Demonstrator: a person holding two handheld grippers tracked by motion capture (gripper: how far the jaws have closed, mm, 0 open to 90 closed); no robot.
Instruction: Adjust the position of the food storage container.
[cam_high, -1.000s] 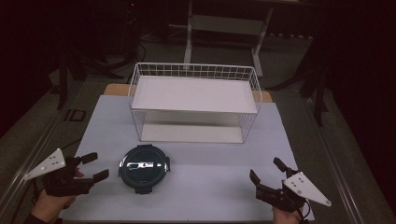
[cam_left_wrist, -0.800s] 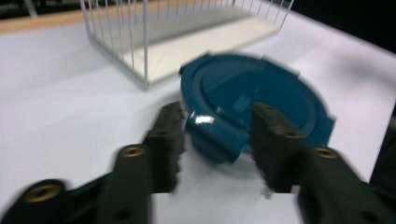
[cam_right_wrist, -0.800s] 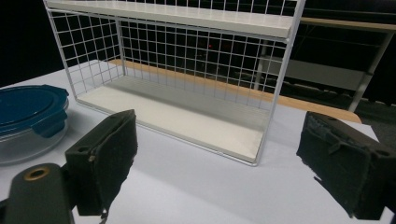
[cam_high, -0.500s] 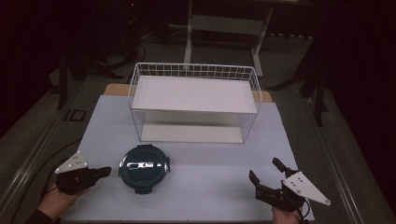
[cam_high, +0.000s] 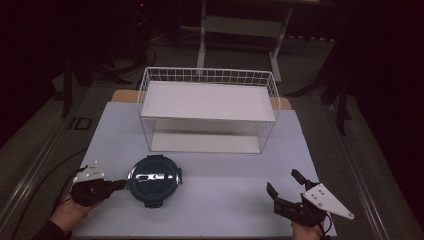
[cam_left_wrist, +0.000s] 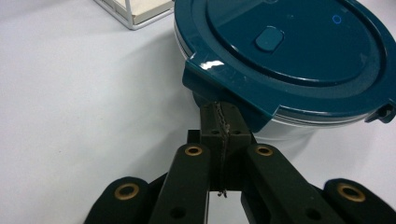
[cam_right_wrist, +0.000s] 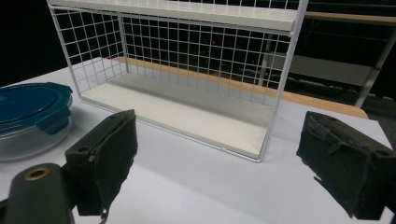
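Note:
A round clear container with a dark teal lid (cam_high: 153, 180) sits on the white table at the front left. My left gripper (cam_high: 120, 184) is shut, its tips touching the container's left side. In the left gripper view the two jaws (cam_left_wrist: 220, 112) are pressed together with nothing between them, their tips tucked just under the lid's latch tab (cam_left_wrist: 224, 88). My right gripper (cam_high: 282, 180) rests open at the front right, far from the container. Its pads (cam_right_wrist: 105, 158) stand wide apart with only table between them, and the container (cam_right_wrist: 28, 112) lies off to its left.
A white wire rack (cam_high: 207, 100) with a white upper shelf and a white floor stands at the middle back of the table (cam_high: 225, 170). Its open front faces my right gripper (cam_right_wrist: 219, 158). A wooden strip (cam_high: 125, 95) borders the table's far edge.
The left gripper's jaws went from open to shut, and that hand slid right and down until its tips met the container. The right gripper stayed where it was.

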